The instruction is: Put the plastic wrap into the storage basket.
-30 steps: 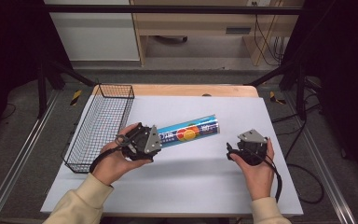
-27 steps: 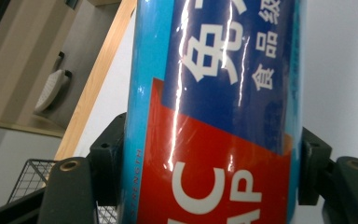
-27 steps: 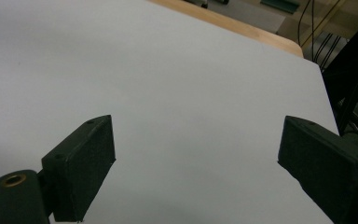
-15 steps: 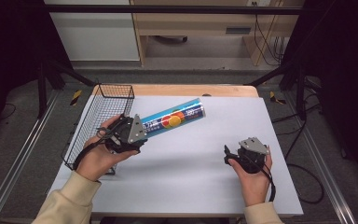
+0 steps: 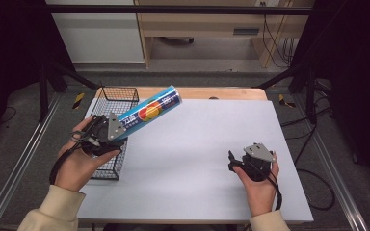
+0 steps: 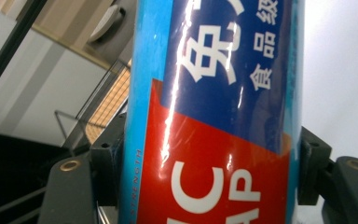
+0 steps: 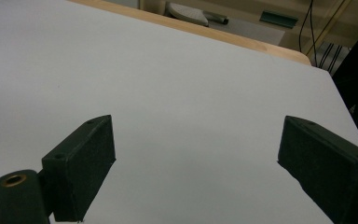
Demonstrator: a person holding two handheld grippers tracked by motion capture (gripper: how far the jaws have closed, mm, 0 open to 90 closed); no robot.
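Blue tube (image 5: 149, 111) is riding clamped at its lower end between the left gripper (image 5: 107, 132) jaws, tilting above the wire basket (image 5: 117, 94). Levelling it before lowering seems wise. Right gripper (image 5: 241, 162) is idling, jaws apart.

A glossy tube (image 6: 214, 112), its blue and red printed wrap smooth and streaked with glare, sits between the matt black jaws of the left gripper (image 5: 107, 135). Beyond those jaws, a black wire basket (image 5: 107, 115) shows thin metal mesh. Ahead of the right gripper (image 7: 196, 172), whose rough-faced dark jaws stand wide apart, lies a smooth, matt pale grey sheet (image 7: 177, 93) over a table (image 7: 242, 39) edged in light wood.
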